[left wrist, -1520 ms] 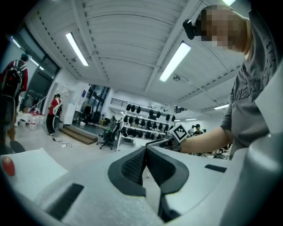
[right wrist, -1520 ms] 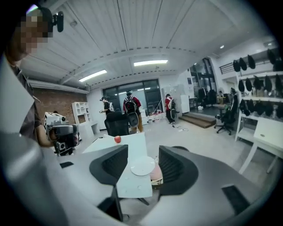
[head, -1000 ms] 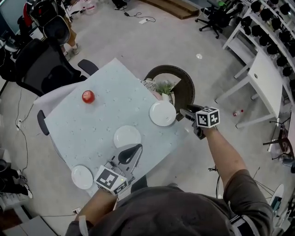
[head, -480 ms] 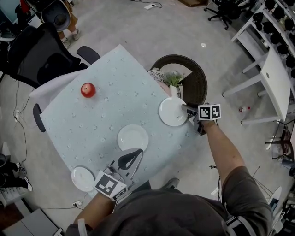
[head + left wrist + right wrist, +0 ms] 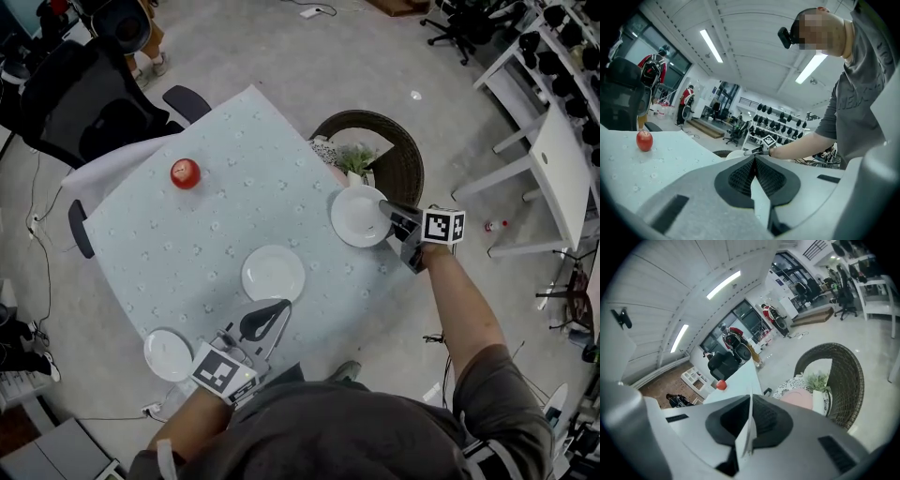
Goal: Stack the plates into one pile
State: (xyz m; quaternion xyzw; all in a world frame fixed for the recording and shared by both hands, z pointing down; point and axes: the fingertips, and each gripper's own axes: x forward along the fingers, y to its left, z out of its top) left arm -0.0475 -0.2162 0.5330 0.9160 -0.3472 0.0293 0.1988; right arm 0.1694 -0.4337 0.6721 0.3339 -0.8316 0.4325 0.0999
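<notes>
Plates number 3 on the cloth-covered table (image 5: 216,234), all flat and well apart, so no pile exists yet. The right plate (image 5: 356,217) sits at the table's right edge, just beside a wicker chair (image 5: 401,159). The middle plate (image 5: 273,273) lies nearer the person, and the small plate (image 5: 169,354) rests at the near-left corner. An apple (image 5: 185,172) stands toward the far left.

The right gripper (image 5: 385,208) reaches in from the right, its tip overlapping the right plate's outer rim. Its jaws have just been closing and now stand nearly together. In the right gripper view a thin white edge shows between them, which I judge to be that rim pinched. The left gripper (image 5: 754,161) is fully closed with nothing in it. It hovers over the table's near edge, between the middle plate and the small plate.

The next move turns, as I read it, on 1 relation. From the right gripper the middle plate lies down and to the left in the head view, across bare cloth with nothing between. The gripper's long axis points roughly that way, across the pinched plate. The plates are round, so no axis of theirs matters, only keeping the carried plate level. The left gripper is much nearer the other 2 plates.
</notes>
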